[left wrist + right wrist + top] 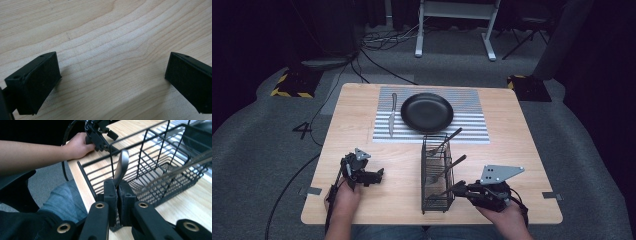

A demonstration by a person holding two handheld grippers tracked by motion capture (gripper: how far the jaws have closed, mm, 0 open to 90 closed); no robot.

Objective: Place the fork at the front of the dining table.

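I am looking down on a pale wooden counter [362, 100] standing on grey carpet in a dark room, with a white desk frame [455, 20] at the back, yellow-and-black hazard blocks [292, 85] on the floor at either far corner, and cables trailing across the carpet. A striped placemat [472, 107] is lying at the far middle of the counter, carrying a black plate [427, 112] with a knife [391, 114] just to its left, the knife's long axis running away from me.

A black wire basket [435, 172] is standing upright in the near middle of the counter. Two utensils are leaning in it, handles pointing up and toward the far right.

My right claw [460, 189] is pressing together on the metal handle [120, 168] of a third utensil at the basket's near right side. From the right gripper view, that handle is rising upward out of the jaws, tilting slightly right, just against the basket's rim wires.

My left claw [379, 173] is resting spread wide just over bare wood near the counter's near left, well apart from the basket, pinching nothing.
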